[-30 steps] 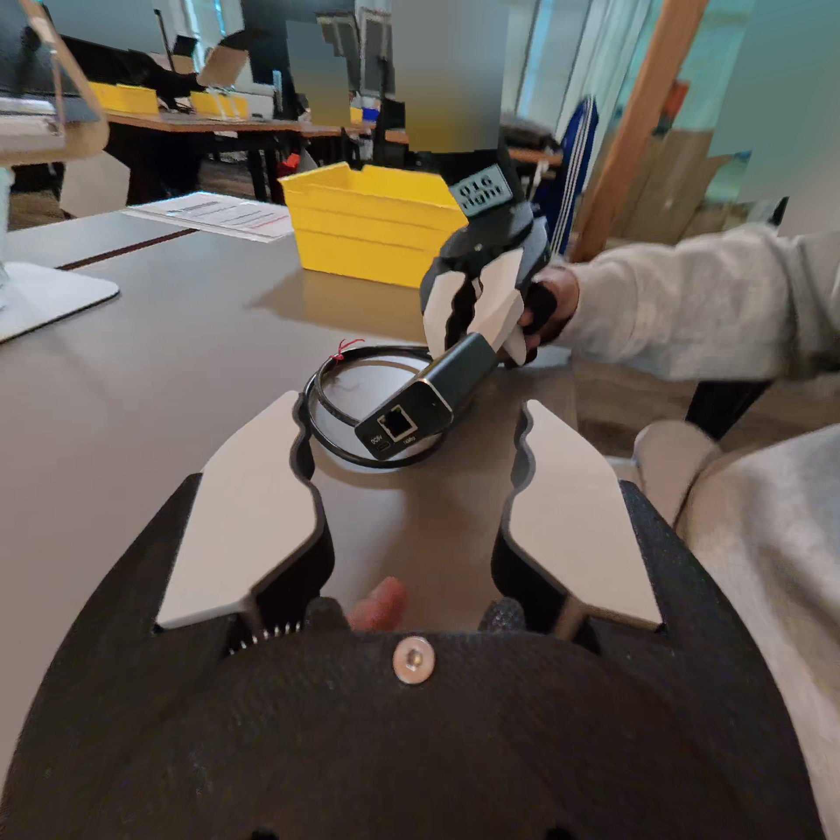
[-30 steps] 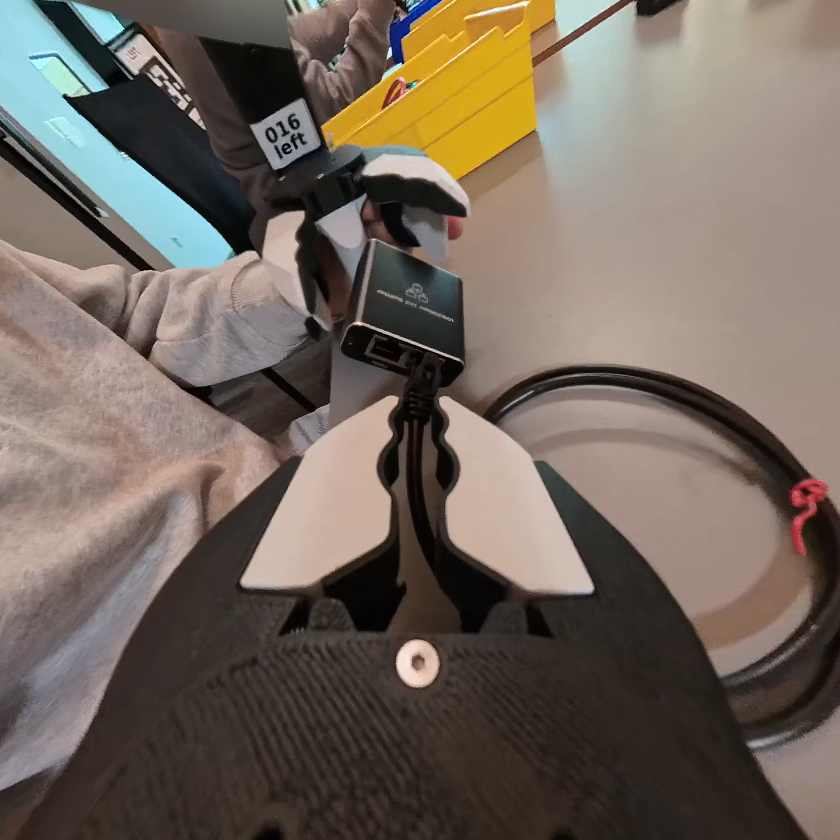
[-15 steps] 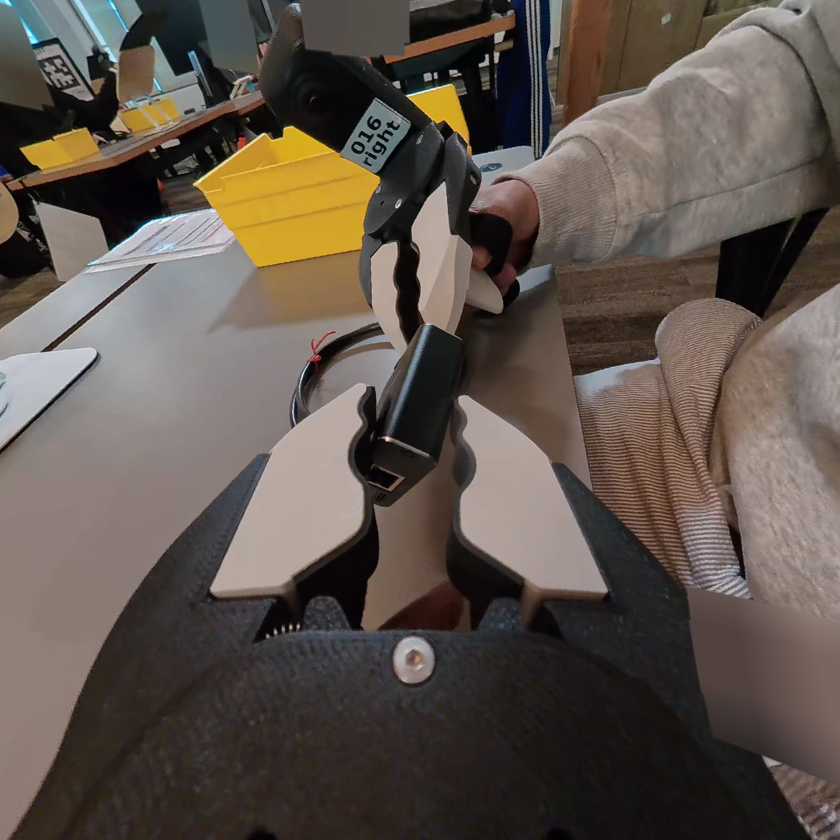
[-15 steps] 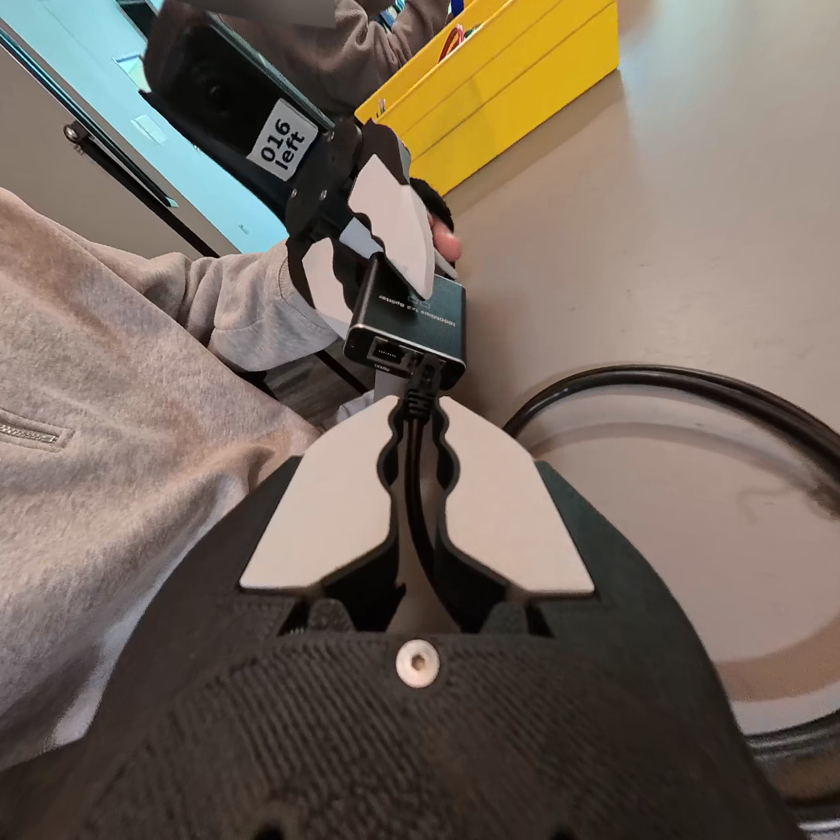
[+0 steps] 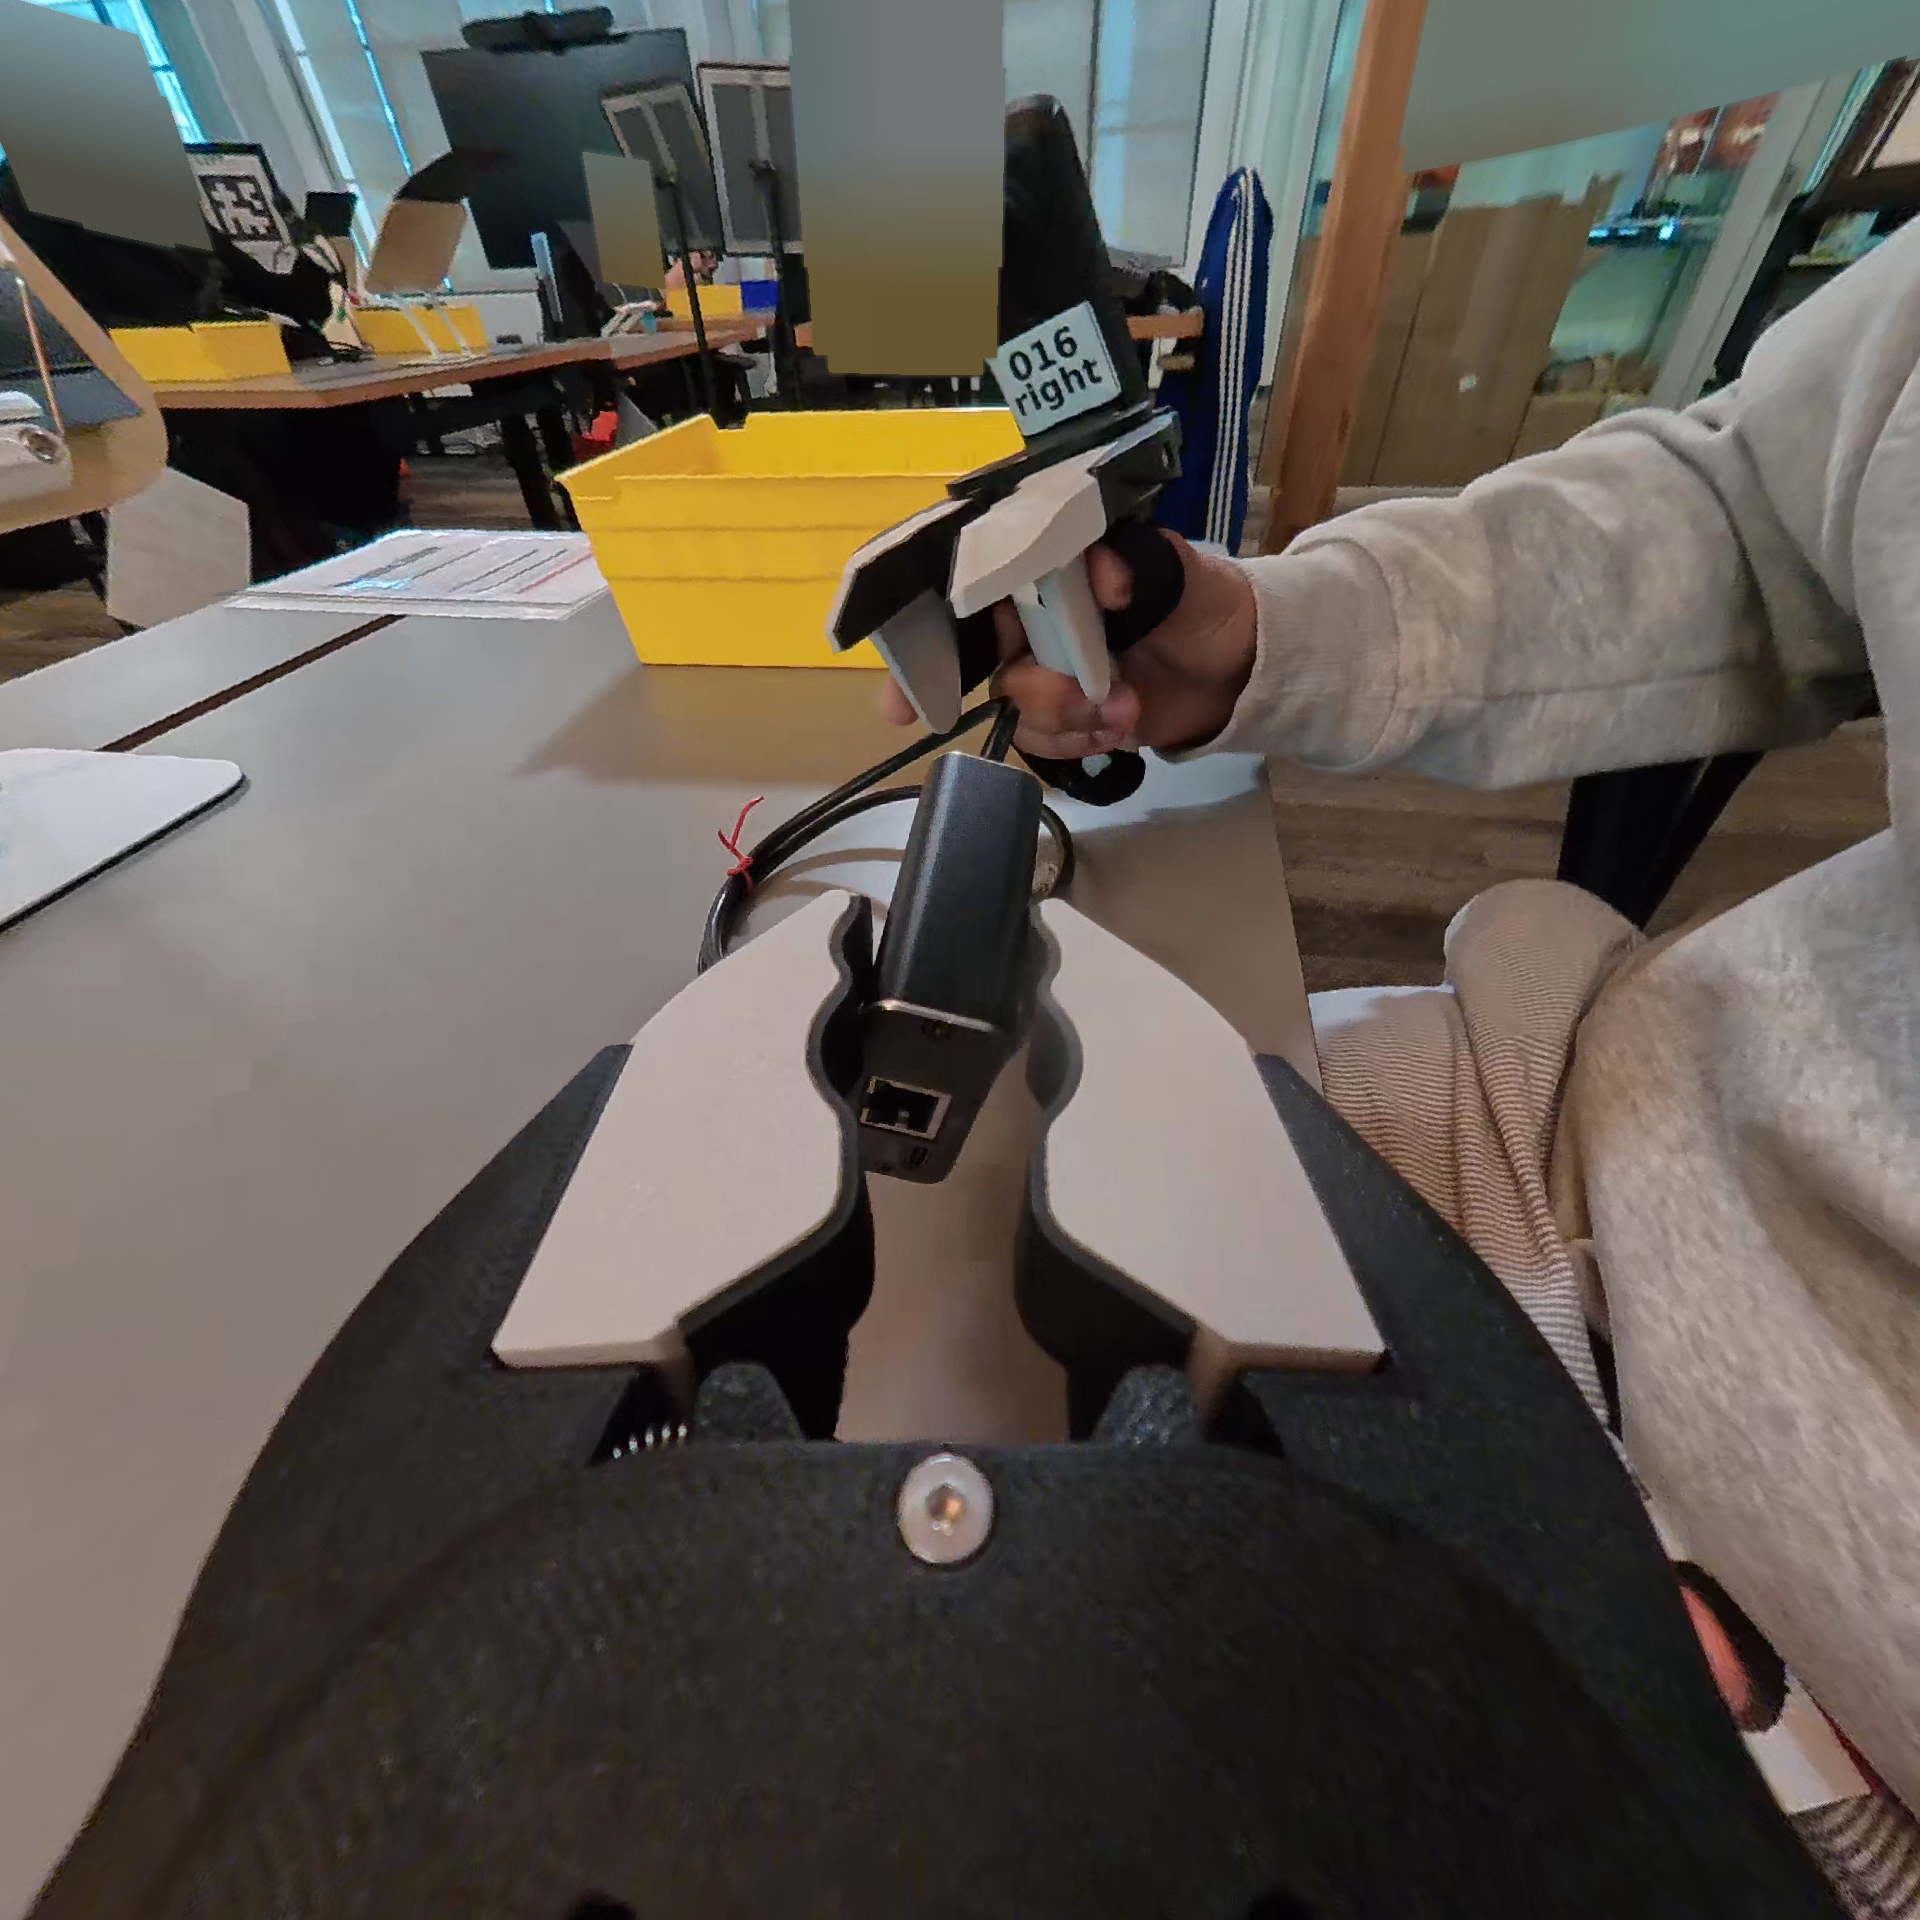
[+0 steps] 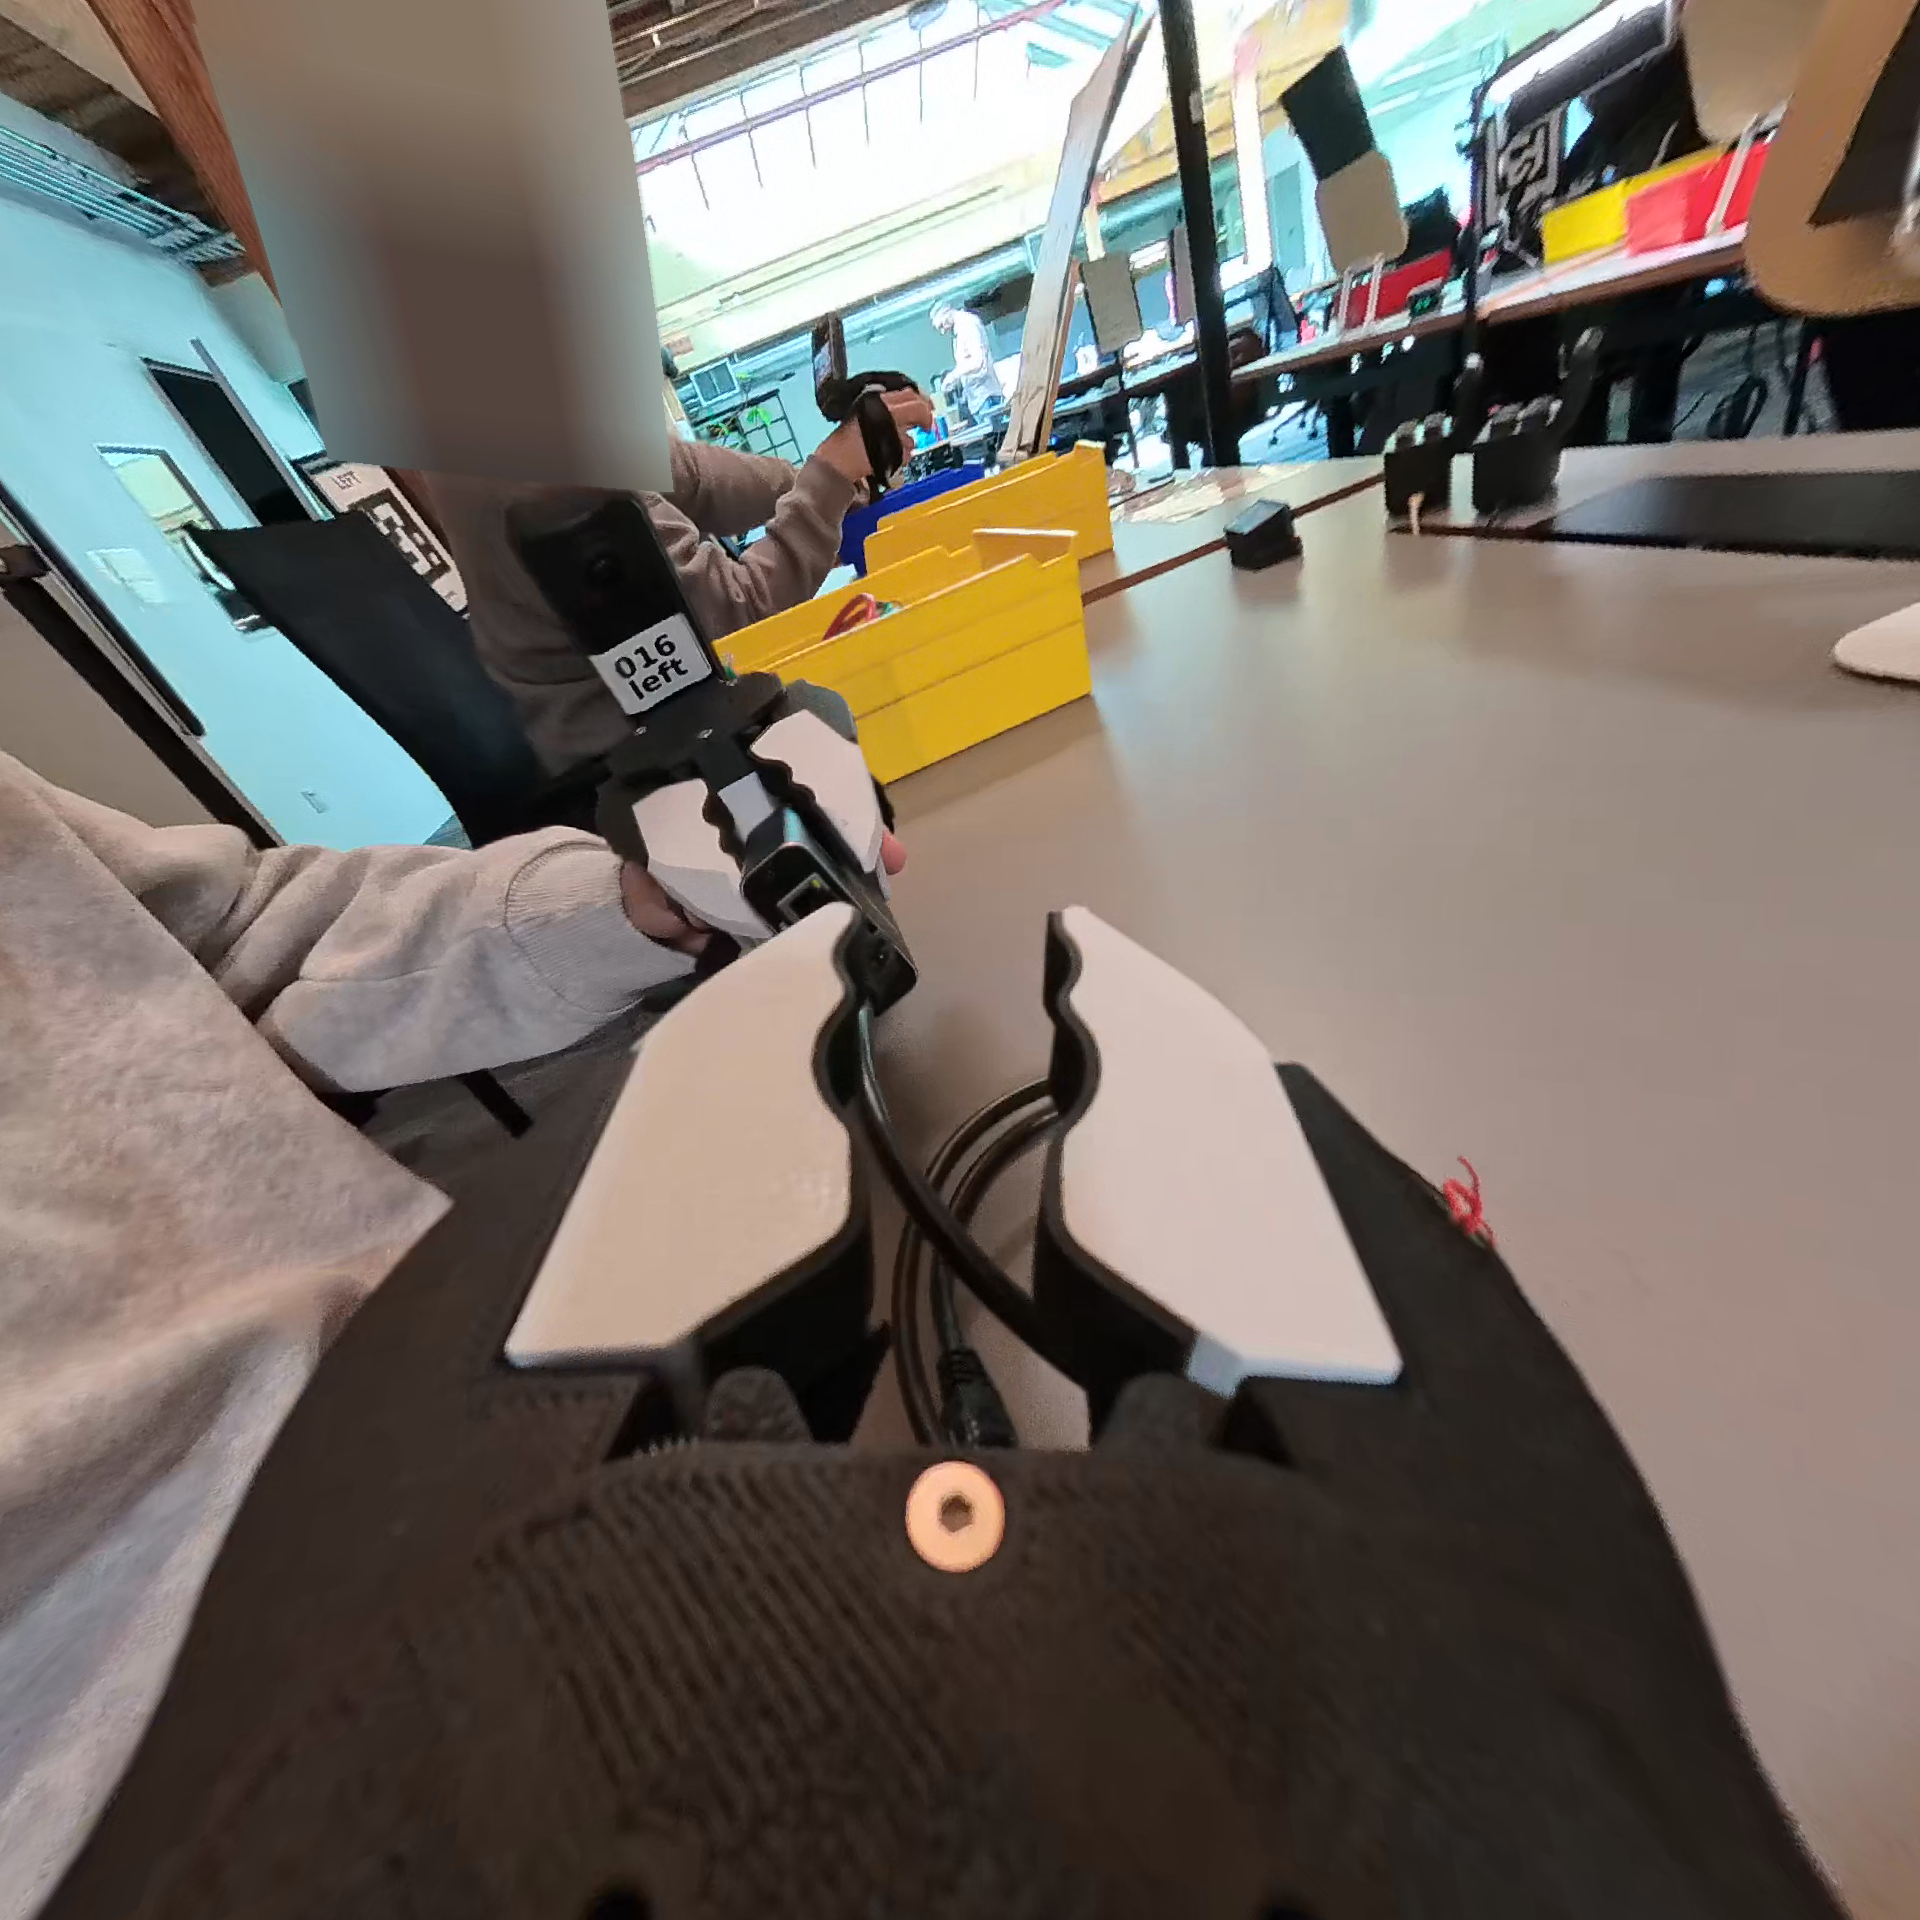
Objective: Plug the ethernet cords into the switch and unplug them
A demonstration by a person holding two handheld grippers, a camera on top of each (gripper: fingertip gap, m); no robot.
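one switch [image 5: 951,966], one black cord [image 6: 914,1174], two yellow bins [image 6: 966,665].

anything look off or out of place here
Nothing is damaged or spilled. One oddity: the switch is held off the table, tilted, in the left gripper, with one cord plugged in. That cord runs slack through the right gripper, whose jaws stand open.
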